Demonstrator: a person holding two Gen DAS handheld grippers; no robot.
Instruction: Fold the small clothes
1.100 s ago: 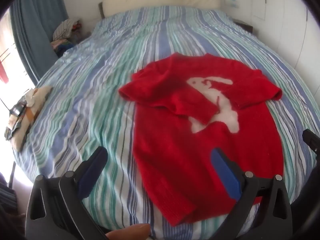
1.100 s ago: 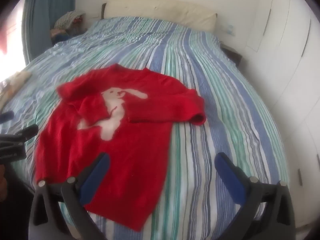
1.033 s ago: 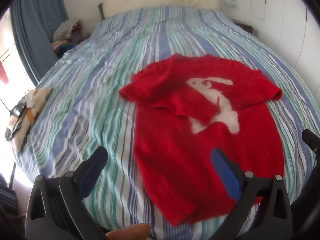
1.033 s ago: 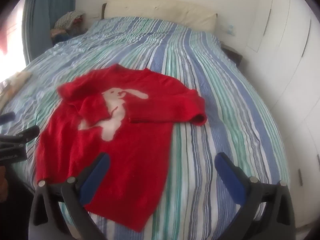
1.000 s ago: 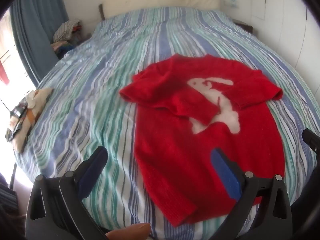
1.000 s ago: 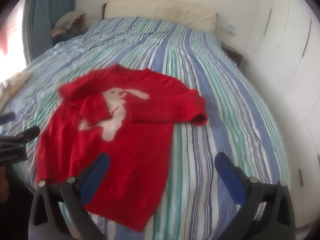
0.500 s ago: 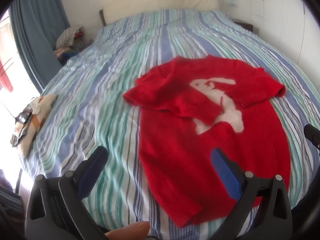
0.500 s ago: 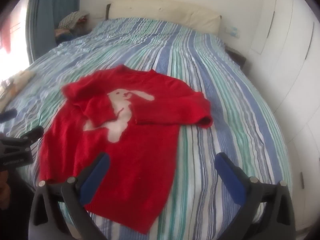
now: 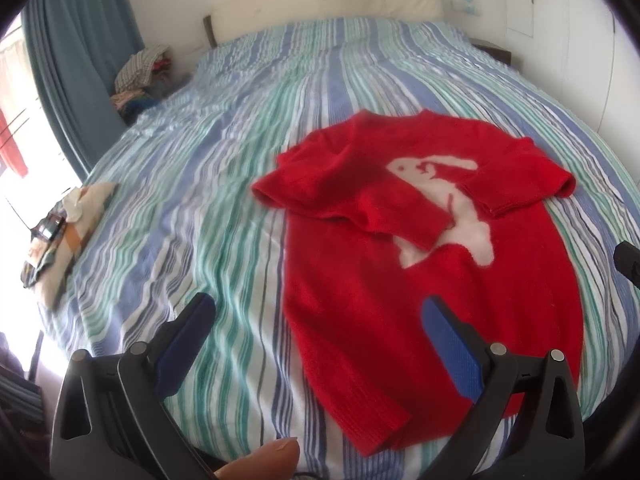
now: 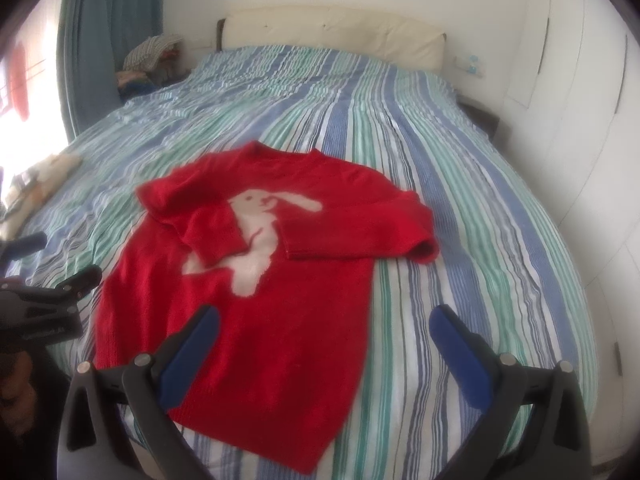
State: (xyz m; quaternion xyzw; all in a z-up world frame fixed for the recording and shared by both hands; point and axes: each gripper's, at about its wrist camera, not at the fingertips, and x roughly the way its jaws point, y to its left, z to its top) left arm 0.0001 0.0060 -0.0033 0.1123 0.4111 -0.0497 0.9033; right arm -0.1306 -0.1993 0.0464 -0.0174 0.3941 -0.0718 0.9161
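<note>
The red knit sweater (image 9: pixel 432 264) lies flat, sleeves folded in, on the striped bed (image 9: pixel 224 184), while the left gripper (image 9: pixel 316 328) and right gripper (image 10: pixel 324 332) hover wide apart and empty; soft, limp, likely light, best pinched at the hem corners.

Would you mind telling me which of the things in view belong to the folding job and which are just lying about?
Part of the job:
- red sweater, both sleeves already folded across its front
- left gripper, jaws open
- right gripper, jaws open
- striped bed cover, the work surface

Just lying about:
- pile of clothes beside the bed
- bundle of oddments at the bed's edge
- blue curtain
</note>
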